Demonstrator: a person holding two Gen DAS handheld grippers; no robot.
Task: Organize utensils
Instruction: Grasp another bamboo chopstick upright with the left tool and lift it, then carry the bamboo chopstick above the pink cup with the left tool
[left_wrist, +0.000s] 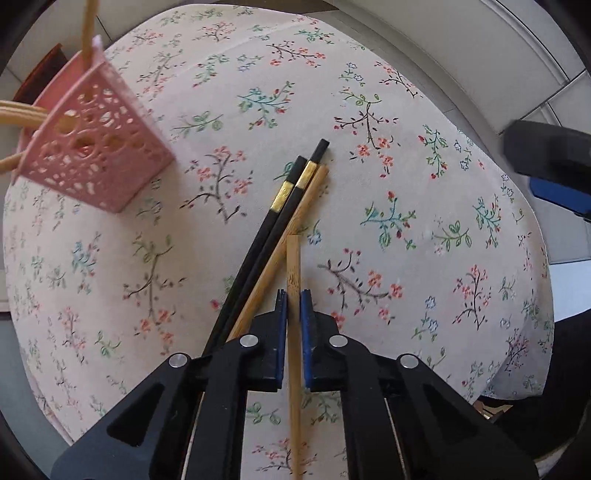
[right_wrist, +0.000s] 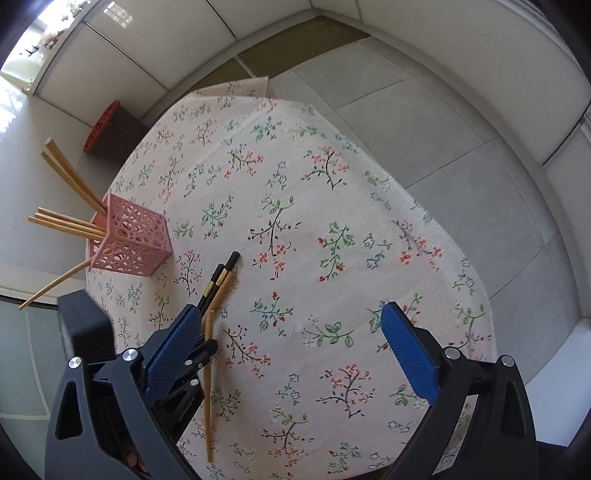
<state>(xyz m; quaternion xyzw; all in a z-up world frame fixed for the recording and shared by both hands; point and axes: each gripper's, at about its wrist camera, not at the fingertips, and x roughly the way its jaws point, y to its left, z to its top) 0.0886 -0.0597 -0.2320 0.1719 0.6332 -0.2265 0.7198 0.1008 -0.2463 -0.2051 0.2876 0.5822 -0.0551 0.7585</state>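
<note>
Bamboo chopstick (left_wrist: 294, 266) is pinched between the blue pads of the left gripper (left_wrist: 294, 301), jaws nearly closed on it, and it sticks out forward over the floral tablecloth (left_wrist: 406, 192). Just left of it, two black chopsticks (left_wrist: 280, 210) with gold bands and one more wooden chopstick (left_wrist: 291, 229) lie together on the cloth around the middle of the table. Over by the left edge sits the pink holder (left_wrist: 96, 155), the lattice kind, with several wooden chopsticks (right_wrist: 70, 221) already leaning out of it. The right gripper (right_wrist: 291, 328) hangs over the near side of the table with its jaws spread wide and nothing between them.
</note>
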